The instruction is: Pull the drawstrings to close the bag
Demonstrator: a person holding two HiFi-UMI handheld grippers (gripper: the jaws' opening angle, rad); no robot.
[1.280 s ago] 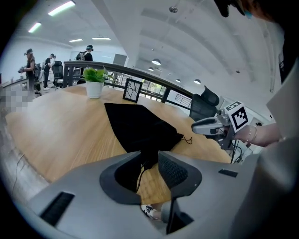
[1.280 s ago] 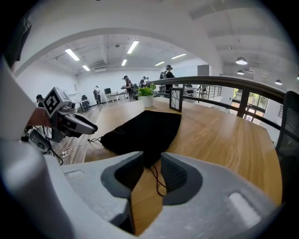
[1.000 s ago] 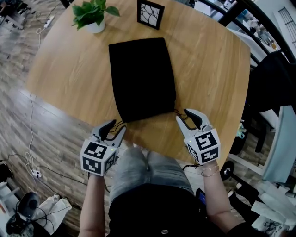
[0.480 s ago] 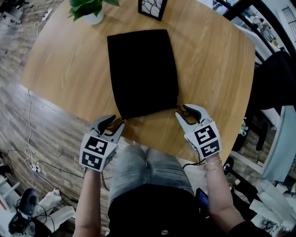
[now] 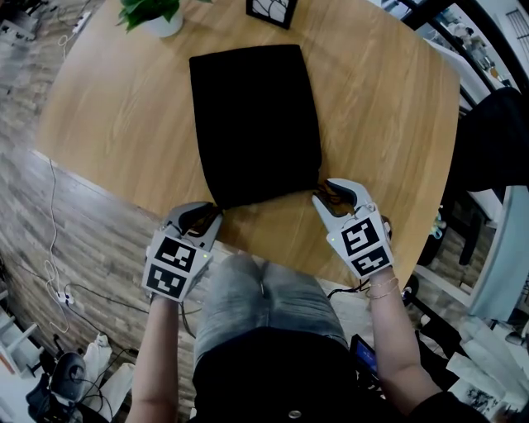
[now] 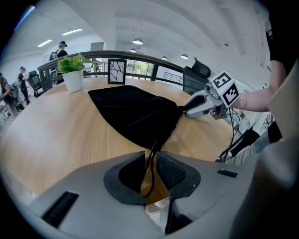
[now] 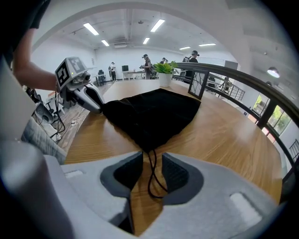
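The flat black fabric drawstring bag (image 5: 254, 124) lies on the round light-wood table (image 5: 388, 116). Its mouth end is nearest both grippers and its closed end lies far beyond their tips, toward a small green plant in a white pot (image 5: 153, 12) and a black-framed picture (image 5: 273, 10). The left gripper (image 5: 201, 218) sits just behind the mouth's left corner, and the thin black left drawstring (image 6: 150, 161) runs out of the bag straight back between its jaws. Those jaws are closing on the cord, but a narrow gap shows between the ribbed pads, so I would not call it pinched yet. The right gripper (image 5: 329, 192) mirrors it at the other corner with its jaws spread. The thin black right drawstring loop (image 7: 153, 179) lies on the wood between them, and neither pad seems to press it. Each tool appears lined up along its own cord so that the two pulls can run outward and opposite, which is what would cinch the mouth (a one-sided tug would likely just drag the bag). The near edge looks flat and ungathered, so I judge the task to be at the gripping stage. The cords are thin, and a loose pinch could let one slip free.
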